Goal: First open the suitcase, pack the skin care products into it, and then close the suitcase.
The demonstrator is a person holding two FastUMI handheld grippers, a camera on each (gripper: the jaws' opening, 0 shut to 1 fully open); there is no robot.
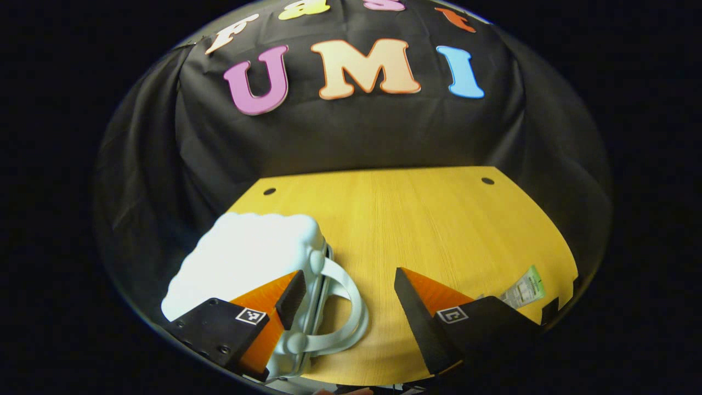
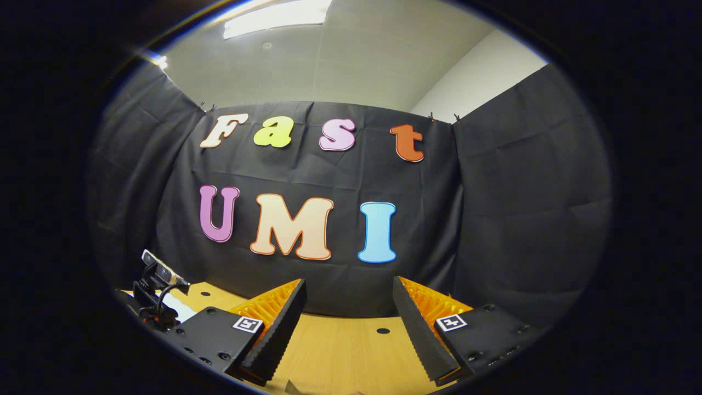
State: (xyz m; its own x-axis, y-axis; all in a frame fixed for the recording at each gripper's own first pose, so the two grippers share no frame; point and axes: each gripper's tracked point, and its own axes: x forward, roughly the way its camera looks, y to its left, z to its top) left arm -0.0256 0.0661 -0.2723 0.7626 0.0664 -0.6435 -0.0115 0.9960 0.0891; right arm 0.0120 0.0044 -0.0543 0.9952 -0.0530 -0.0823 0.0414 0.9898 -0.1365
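Suitcase (image 1: pixel 247 263) closed (white), left gripper view | both hand-held grippers (image 1: pixel 348 296) (image 2: pixel 348 312) spread, holding nothing

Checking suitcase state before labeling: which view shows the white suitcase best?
The left gripper view. The white suitcase lies closed on the wooden table, its handle between the open left gripper fingers. The right gripper view looks at the booth wall over the table's far edge, giving nothing usable on the case.
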